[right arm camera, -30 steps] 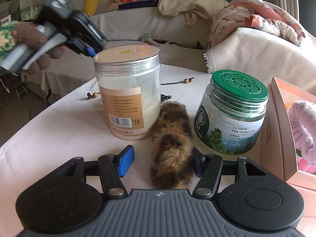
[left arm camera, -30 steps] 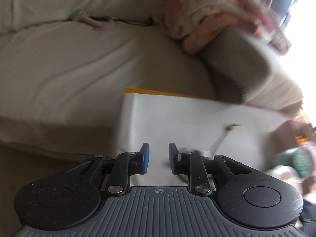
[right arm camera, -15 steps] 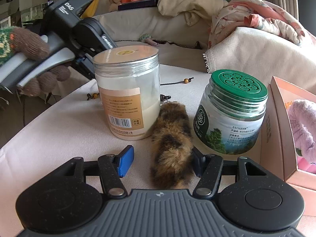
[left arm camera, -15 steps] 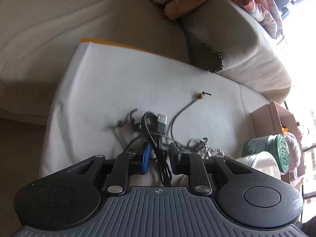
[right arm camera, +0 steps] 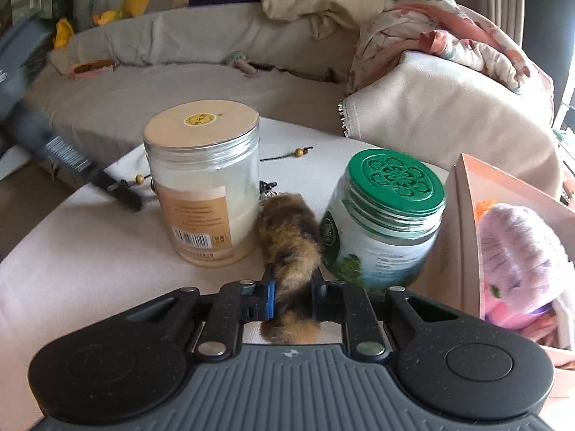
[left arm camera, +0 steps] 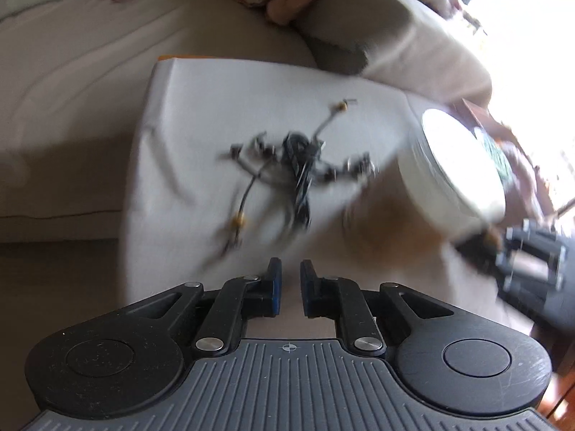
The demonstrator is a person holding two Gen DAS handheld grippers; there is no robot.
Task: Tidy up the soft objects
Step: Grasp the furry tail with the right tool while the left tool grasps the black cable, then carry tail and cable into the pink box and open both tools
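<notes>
1. While my right gripper [right arm camera: 290, 287] points down at the table [right arm camera: 90, 251], its jaws have just been closing, and the pads now press both flanks of the furry tail-like toy [right arm camera: 287, 248].
2. That toy lies on the white cloth between the clear jar [right arm camera: 205, 186] and the green-lidded jar [right arm camera: 384, 219], close against the clear one's base.
3. Its near end pokes out behind the pads toward my camera; the far end reaches away to the gap between the two jars.
4. So its long axis runs almost straight along the fingers, leaning slightly left at the far tip.
5. It is a plump, sausage-shaped piece of shaggy plush, mottled ginger, tan and black.
6. My clear jar is a ribbed cylinder with a flat pale lid and a tan label; the other is squat glass with an embossed green lid.
7. To the right stands a pink cardboard box [right arm camera: 463, 237] holding a lilac plush toy [right arm camera: 521, 255].
8. My left gripper [left arm camera: 288, 287] is clenched with nothing between its pads, only a slim gap showing.
9. It hangs over the near cloth, short of a blurred tangle of dark cords and beads [left arm camera: 294, 168].
10. Beyond the table sits a beige sofa [right arm camera: 179, 82] heaped with blankets.
</notes>
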